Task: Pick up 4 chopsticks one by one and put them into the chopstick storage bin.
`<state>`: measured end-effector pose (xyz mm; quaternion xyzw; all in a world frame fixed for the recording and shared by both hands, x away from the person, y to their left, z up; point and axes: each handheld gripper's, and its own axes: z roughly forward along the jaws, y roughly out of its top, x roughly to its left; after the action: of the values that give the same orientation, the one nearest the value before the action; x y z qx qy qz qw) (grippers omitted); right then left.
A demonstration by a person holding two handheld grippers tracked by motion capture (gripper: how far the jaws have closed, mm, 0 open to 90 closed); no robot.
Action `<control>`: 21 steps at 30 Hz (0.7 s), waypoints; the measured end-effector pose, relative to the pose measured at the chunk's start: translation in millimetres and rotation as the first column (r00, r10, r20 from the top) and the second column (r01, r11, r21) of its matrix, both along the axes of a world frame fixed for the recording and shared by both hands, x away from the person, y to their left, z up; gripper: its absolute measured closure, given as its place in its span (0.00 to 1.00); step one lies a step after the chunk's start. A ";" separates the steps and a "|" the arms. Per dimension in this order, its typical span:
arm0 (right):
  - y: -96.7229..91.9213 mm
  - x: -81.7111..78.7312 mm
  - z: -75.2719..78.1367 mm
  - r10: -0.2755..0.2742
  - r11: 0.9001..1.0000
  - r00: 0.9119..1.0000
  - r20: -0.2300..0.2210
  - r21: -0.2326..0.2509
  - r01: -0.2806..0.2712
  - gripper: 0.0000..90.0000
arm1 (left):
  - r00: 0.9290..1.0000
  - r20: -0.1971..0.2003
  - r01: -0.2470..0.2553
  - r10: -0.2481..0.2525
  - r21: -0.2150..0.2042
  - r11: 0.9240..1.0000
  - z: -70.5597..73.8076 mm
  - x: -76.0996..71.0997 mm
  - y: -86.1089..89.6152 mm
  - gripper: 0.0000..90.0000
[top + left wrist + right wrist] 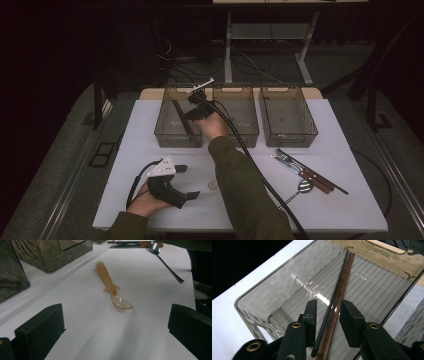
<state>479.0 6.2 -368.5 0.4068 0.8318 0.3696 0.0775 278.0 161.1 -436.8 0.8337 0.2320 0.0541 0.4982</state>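
While the right tool [326, 315] hangs in the left bin [165, 131] at the upper middle of the frame, jaws released around the chopsticks [342, 280] lying inside, the sorting step seems finished, and next the wide-open left tool [184, 181] should take the plastic spoon [111, 286] on the counter [155, 297].

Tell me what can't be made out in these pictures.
- Near ends of the dark wooden chopsticks: right gripper view, cut off behind the right gripper.
- Translucent orange plastic spoon: high view, mostly hidden by the person's sleeve.
- Steel knife with wooden handle: high view, too small to count the pieces beside it.
- Smoky plastic bin: left gripper view, cut off by the edge.
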 end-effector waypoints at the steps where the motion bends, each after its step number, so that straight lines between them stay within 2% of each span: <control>1: -0.6 -0.3 0.8 0.005 1.000 1.000 0.004 -0.001 -0.005 0.71 | 1.000 0.001 0.001 -0.001 0.001 1.000 0.0 0.2 0.1 0.00; 8: -6.2 -7.7 9.7 0.047 0.998 0.999 0.015 0.027 -0.048 0.61 | 1.000 0.000 0.000 0.000 0.003 1.000 -0.2 0.5 0.5 0.00; 21: -34.4 -28.5 32.7 0.110 0.992 0.989 0.101 0.043 -0.115 0.52 | 1.000 0.002 -0.003 0.003 0.006 1.000 -0.9 0.8 -0.4 0.00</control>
<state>450.5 -28.2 -335.8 0.3422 0.8393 0.4132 0.0877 278.8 160.7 -437.6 0.8348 0.2325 0.0564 0.4958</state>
